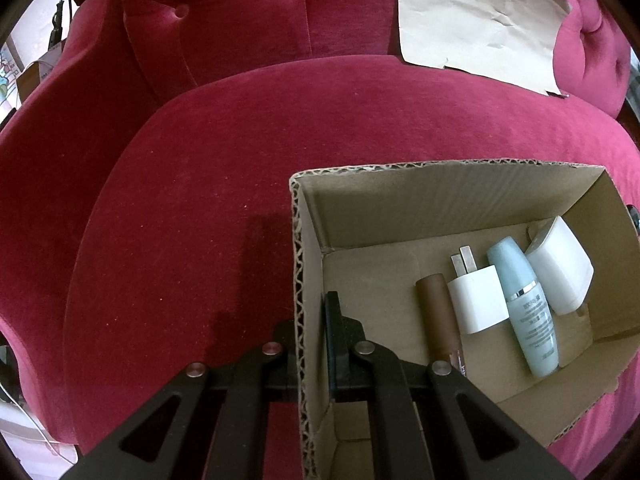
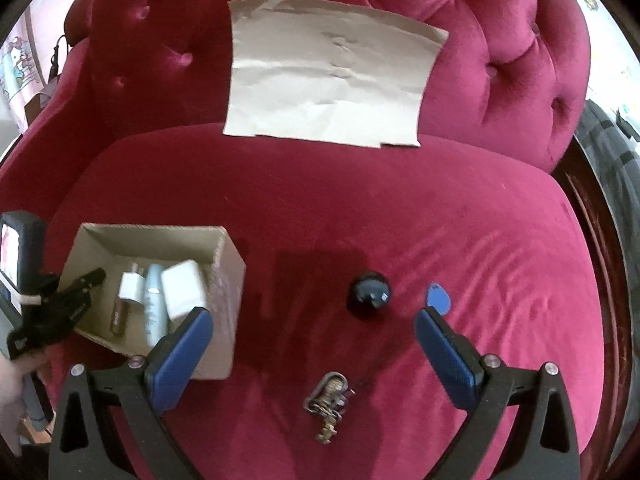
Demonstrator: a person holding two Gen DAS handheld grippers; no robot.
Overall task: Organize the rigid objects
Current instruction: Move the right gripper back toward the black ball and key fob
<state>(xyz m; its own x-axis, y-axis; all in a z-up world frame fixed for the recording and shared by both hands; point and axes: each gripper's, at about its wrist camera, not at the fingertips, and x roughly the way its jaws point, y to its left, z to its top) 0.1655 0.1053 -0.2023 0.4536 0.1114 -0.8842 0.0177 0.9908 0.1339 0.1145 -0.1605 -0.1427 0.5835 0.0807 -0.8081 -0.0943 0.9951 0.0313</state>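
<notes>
1. Left gripper [image 1: 314,344]: fingers clamped on the left wall of the cardboard box [image 1: 308,264], one finger outside, one inside. The right wrist view shows the same gripper [image 2: 86,284] from the side, at the box [image 2: 224,248] left edge, with a hand [image 2: 12,384] behind it.
2. Right gripper [image 2: 314,334]: blue-padded fingers [image 2: 180,348] spread wide, nothing between them, hovering over the seat.
3. Only the left wrist view gives box contents clearly: brown tube [image 1: 438,316], white plug adapter [image 1: 478,298], pale blue bottle [image 1: 524,308], white block [image 1: 560,268]. They lie side by side, touching. Tube and bottle long axes run near to far, bottle cap at the far end; adapter prongs point to the far wall.
4. Only the right wrist view shows the loose items: dark round object [image 2: 370,290], blue tag [image 2: 437,300] just right of it, key bunch [image 2: 330,404] nearer the camera, long axis roughly near to far. All lie outside the box, to its right.
5. Everything sits on a red velvet armchair seat [image 2: 360,208]; a creased paper sheet [image 2: 332,72] leans on the tufted backrest. Room edges are too distorted to read.
</notes>
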